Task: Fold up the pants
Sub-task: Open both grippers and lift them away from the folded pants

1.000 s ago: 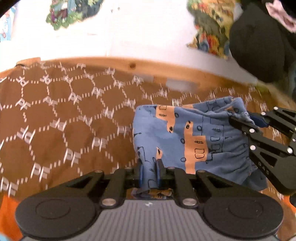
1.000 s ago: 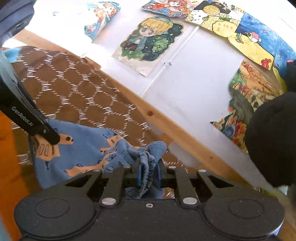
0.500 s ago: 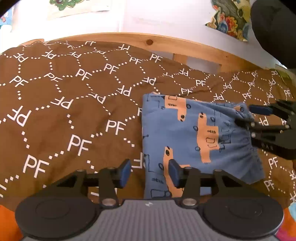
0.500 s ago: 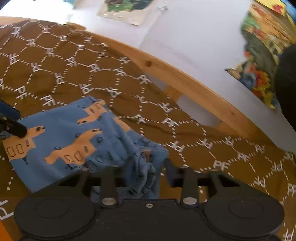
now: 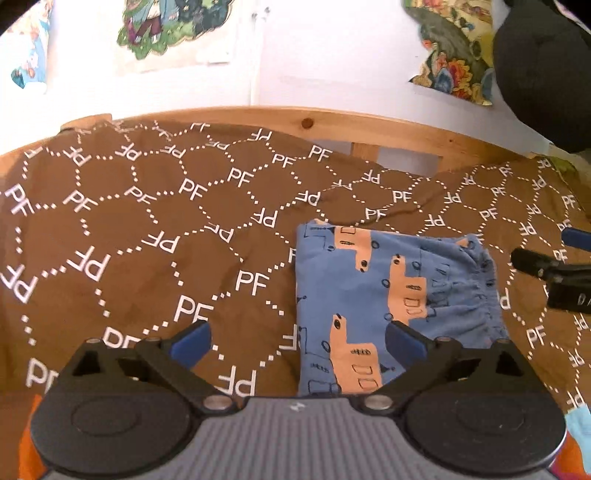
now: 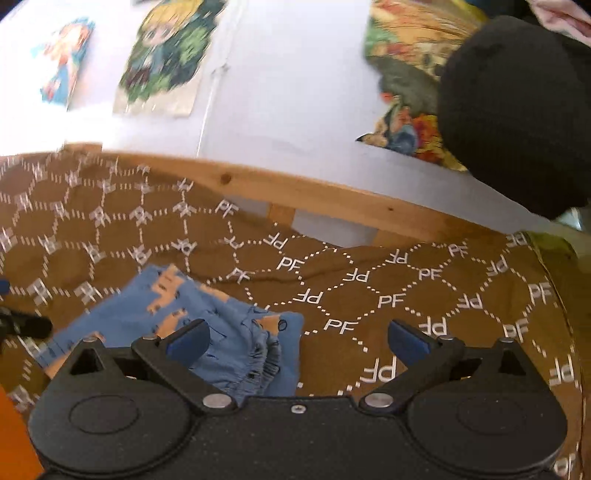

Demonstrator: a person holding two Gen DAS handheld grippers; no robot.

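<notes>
The blue pants (image 5: 384, 295) with orange truck prints lie folded in a compact rectangle on the brown bedspread (image 5: 166, 229). The elastic waistband is at their right edge. My left gripper (image 5: 297, 339) is open and empty, hovering over the pants' near left edge. My right gripper (image 6: 297, 338) is open and empty, just right of the pants (image 6: 207, 332), with its left finger (image 6: 188, 341) over the bunched waistband. The right gripper's tips also show in the left wrist view (image 5: 554, 266), to the right of the pants.
A wooden bed rail (image 5: 332, 125) runs along the far side of the bed below a white wall with colourful posters (image 5: 162, 26). A black soft object (image 6: 517, 110) hangs at the upper right. Orange fabric (image 6: 14, 439) shows at the near left.
Both grippers let go of the pants, opened wide and drew back. The pants now lie flat and folded on the bedspread.
</notes>
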